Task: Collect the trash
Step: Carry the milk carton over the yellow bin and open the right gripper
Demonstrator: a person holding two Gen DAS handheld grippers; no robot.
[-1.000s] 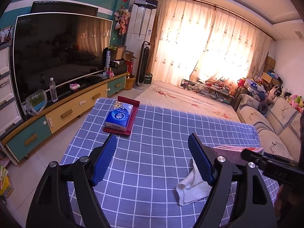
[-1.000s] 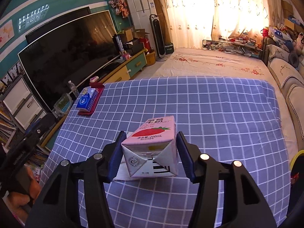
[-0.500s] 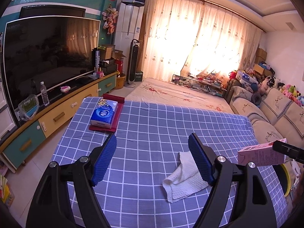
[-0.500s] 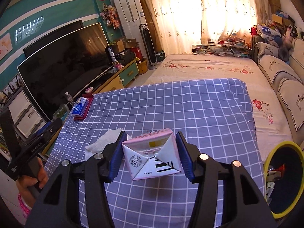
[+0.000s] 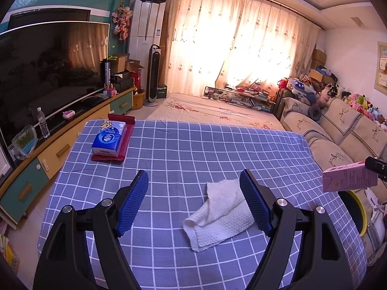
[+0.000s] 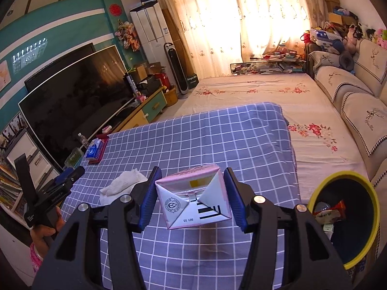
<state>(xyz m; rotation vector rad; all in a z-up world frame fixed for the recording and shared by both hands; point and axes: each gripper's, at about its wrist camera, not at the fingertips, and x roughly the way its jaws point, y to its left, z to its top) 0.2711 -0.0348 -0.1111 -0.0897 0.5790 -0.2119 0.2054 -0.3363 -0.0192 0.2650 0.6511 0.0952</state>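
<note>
**Right wrist view: carton gripped, bin at lower right**

Your right gripper [image 6: 191, 197] is closed on the pink drink carton [image 6: 193, 198]: both blue pads press its sides, and the folded end with the barcode faces the camera. The carton hangs clear above the blue checked cloth of the table [image 6: 217, 133], at the centre bottom of the frame. At the lower right sits the dark bin with a yellow rim [image 6: 321, 186], beside the table's edge, with wrappers already inside. The same carton shows at the far right edge of the left wrist view [image 5: 350, 180], with the yellow rim just below it.

Your left gripper [image 5: 194, 200] stands wide open with nothing between its pads. The crumpled white paper towel [image 5: 217, 215] lies on the table below it, nearer the right-hand finger; whether that finger touches it cannot be told. In the right wrist view the towel [image 6: 123, 184] lies left of the carton, and your left hand [image 6: 46, 229] holds the other gripper at the lower left.

Further up the table, at its far left corner, a blue tissue pack [image 5: 108, 139] rests on a red tray [image 5: 123, 145]. A large television [image 5: 48, 72] fills the upper left.
</note>
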